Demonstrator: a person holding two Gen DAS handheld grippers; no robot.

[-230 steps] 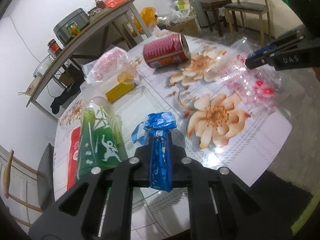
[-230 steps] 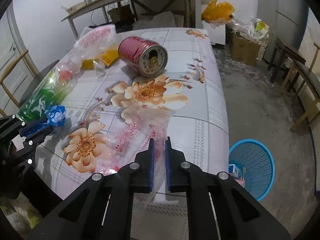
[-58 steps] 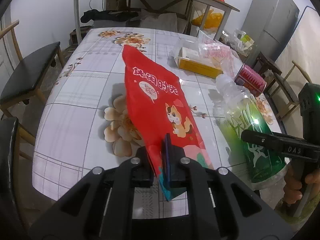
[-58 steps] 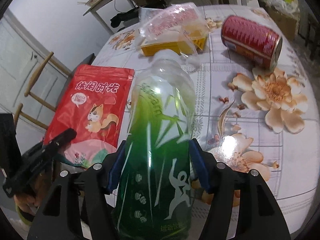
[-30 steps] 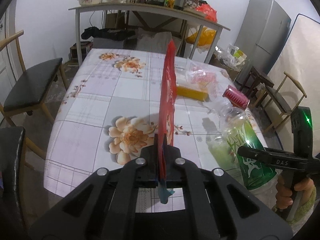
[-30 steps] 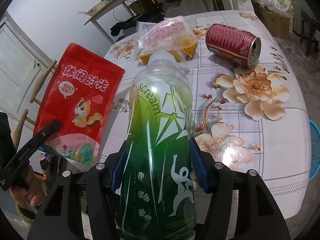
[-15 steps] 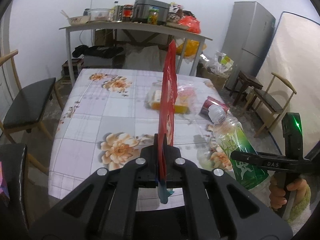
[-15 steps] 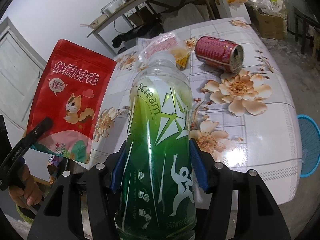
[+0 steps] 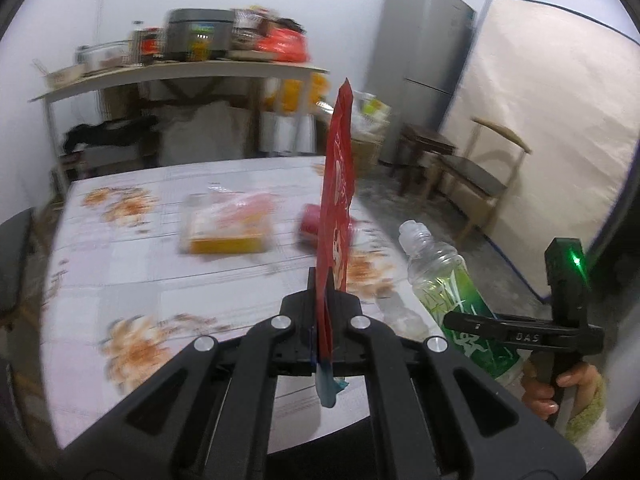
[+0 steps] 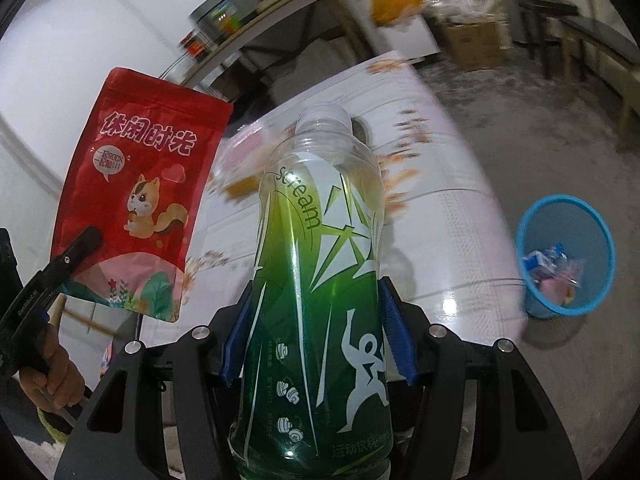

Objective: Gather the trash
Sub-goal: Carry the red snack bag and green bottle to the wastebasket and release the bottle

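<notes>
My left gripper [image 9: 320, 280] is shut on the bottom edge of a red snack pouch [image 9: 338, 200], which stands edge-on and upright above the table. From the right wrist view the same pouch [image 10: 140, 208] shows its squirrel picture at the left. My right gripper [image 10: 316, 320] is shut on a green capless plastic bottle [image 10: 320, 280], its blue pads pressed against both sides. That bottle [image 9: 448, 284] also appears at the right of the left wrist view, held off the table. A blue bin [image 10: 564, 256] with wrappers inside stands on the floor right of the table.
On the floral table [image 9: 120, 264] lie a bagged yellow box [image 9: 228, 228] and a red can [image 9: 310, 228], partly hidden by the pouch. A cluttered shelf table [image 9: 180, 72], a fridge [image 9: 420, 68], chairs [image 9: 472, 172] and a mattress [image 9: 540, 140] lie beyond. Cardboard boxes [image 10: 472, 44] sit on the floor.
Both grippers have lifted and drawn back from the table with the pouch and bottle. The views have swung to the right, and the blue bin now shows fully in the right wrist view.
</notes>
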